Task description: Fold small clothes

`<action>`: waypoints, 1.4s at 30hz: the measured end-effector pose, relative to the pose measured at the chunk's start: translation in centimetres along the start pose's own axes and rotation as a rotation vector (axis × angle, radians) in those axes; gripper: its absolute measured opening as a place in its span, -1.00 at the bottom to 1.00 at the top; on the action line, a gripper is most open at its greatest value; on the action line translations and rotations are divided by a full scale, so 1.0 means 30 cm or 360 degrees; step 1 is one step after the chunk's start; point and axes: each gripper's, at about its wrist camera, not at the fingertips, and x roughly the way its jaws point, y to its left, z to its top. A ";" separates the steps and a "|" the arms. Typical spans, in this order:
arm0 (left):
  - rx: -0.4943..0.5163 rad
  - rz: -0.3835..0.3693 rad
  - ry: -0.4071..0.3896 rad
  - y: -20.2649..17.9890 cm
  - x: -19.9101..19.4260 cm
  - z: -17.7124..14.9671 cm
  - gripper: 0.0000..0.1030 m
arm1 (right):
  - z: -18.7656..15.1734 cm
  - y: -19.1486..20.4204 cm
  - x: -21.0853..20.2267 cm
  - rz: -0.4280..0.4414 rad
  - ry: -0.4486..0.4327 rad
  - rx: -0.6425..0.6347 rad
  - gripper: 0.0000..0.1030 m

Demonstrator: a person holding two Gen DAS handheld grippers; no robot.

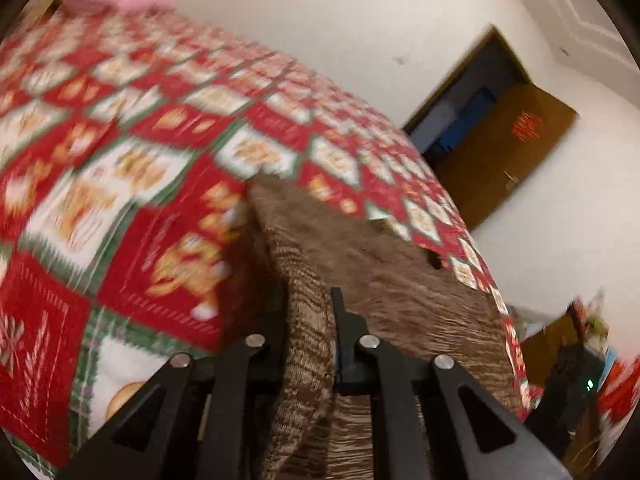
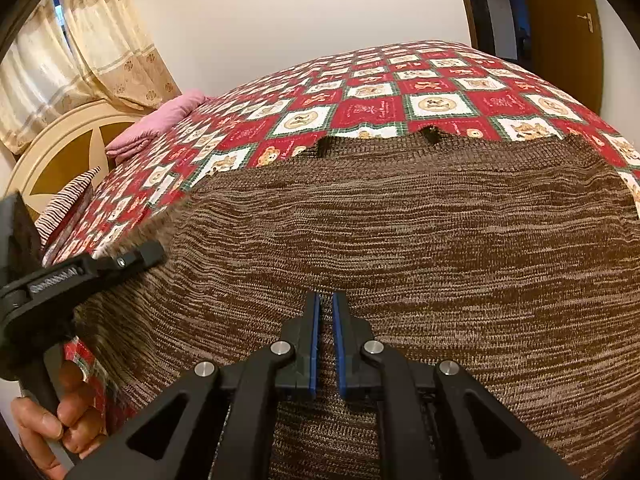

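Fingers of the left gripper [image 1: 310, 340] are pinching a raised fold of the brown knit garment [image 2: 400, 260] at its left edge, lifting that edge off the bed; the right wrist view is showing this gripper [image 2: 140, 256] side-on, with the person's hand [image 2: 52, 424] gripping its handle at the near left. Over on the right gripper [image 2: 325, 340], the blue-padded fingers [image 2: 314, 344] are sitting nearly together with a thin gap between them, resting low over the knit and, as far as I can tell, clamping nothing.

That garment is lying spread flat across the near part of the bed, on a red, white and green patchwork quilt [image 2: 360, 92], its long axis running left to right and its far edge fairly straight. Beyond it the quilt is lying bare towards the far edge.

Folded pink cloth [image 2: 156, 124] is lying at the far left, near the cream headboard [image 2: 60, 140], with a striped pillow [image 2: 68, 200] just beside it. A brown door [image 2: 560, 20] is standing at the far right.
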 end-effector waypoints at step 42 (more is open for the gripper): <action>0.0701 -0.0080 0.0238 -0.430 0.217 -0.229 -0.64 | 0.059 -0.355 -0.177 0.0396 -0.0086 0.0666 0.34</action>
